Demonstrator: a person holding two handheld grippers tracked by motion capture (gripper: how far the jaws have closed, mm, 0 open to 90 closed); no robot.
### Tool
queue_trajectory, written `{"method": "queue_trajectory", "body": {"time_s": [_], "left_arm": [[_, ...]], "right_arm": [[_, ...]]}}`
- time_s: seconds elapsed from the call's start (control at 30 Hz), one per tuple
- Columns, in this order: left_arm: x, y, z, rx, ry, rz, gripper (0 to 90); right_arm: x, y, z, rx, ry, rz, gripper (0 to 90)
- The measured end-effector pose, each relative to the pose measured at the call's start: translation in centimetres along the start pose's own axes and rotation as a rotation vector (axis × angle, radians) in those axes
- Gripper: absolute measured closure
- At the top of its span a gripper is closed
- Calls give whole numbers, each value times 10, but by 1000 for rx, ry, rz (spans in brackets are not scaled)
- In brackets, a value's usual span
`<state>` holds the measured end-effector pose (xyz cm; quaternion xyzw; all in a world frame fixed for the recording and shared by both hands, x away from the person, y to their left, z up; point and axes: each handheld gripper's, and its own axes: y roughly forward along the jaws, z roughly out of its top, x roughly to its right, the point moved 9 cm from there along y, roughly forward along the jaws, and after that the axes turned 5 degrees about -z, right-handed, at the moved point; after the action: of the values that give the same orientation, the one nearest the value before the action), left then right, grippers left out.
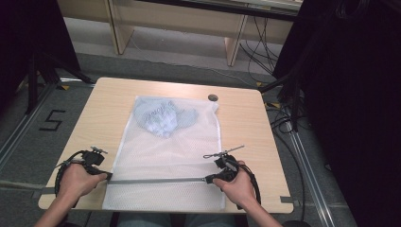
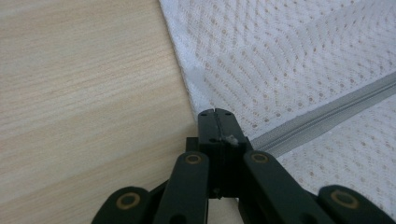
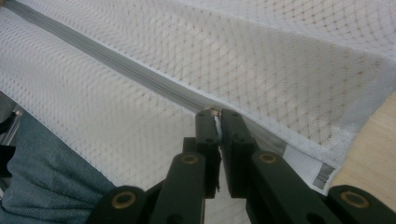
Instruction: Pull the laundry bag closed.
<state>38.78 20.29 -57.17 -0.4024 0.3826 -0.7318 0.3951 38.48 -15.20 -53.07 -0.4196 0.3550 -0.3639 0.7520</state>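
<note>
Holding a white mesh bag [image 1: 165,156] flat on the table [image 1: 246,127], I have one gripper at each end of its grey zipper [image 1: 156,180], which runs left to right across the near part of the bag. My left gripper [image 1: 108,176] sits at the bag's left edge; in the left gripper view its jaws are pressed together at the zipper's [image 2: 322,114] left end, a small bit of the bag's [image 2: 289,51] edge showing beside them, with bare table [image 2: 84,93] to their left. My right gripper [image 1: 208,179] is at the zipper's right end, near the bag's right edge; in the right gripper view its jaws are clamped on a small metal piece of the zipper [image 3: 107,58], a thin white sliver showing between them. A striped label [image 3: 310,170] pokes out at the bag's [image 3: 280,56] edge just right of those jaws. A pale blue garment [image 1: 163,118] lies bunched inside the bag at its far end, well apart from both grippers. A small dark disc [image 1: 213,97] rests on the table just beyond the bag's far right corner. The bag's near edge hangs over the table toward my lap.
</note>
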Motion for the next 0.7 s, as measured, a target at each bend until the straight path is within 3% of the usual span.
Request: {"method": "queue_trajectory", "body": {"time_s": [0.7], "left_arm": [[0,0,0,-2,-1,2,900]], "right_arm": [[9,-3,-3,-9,25,-1,871]]}}
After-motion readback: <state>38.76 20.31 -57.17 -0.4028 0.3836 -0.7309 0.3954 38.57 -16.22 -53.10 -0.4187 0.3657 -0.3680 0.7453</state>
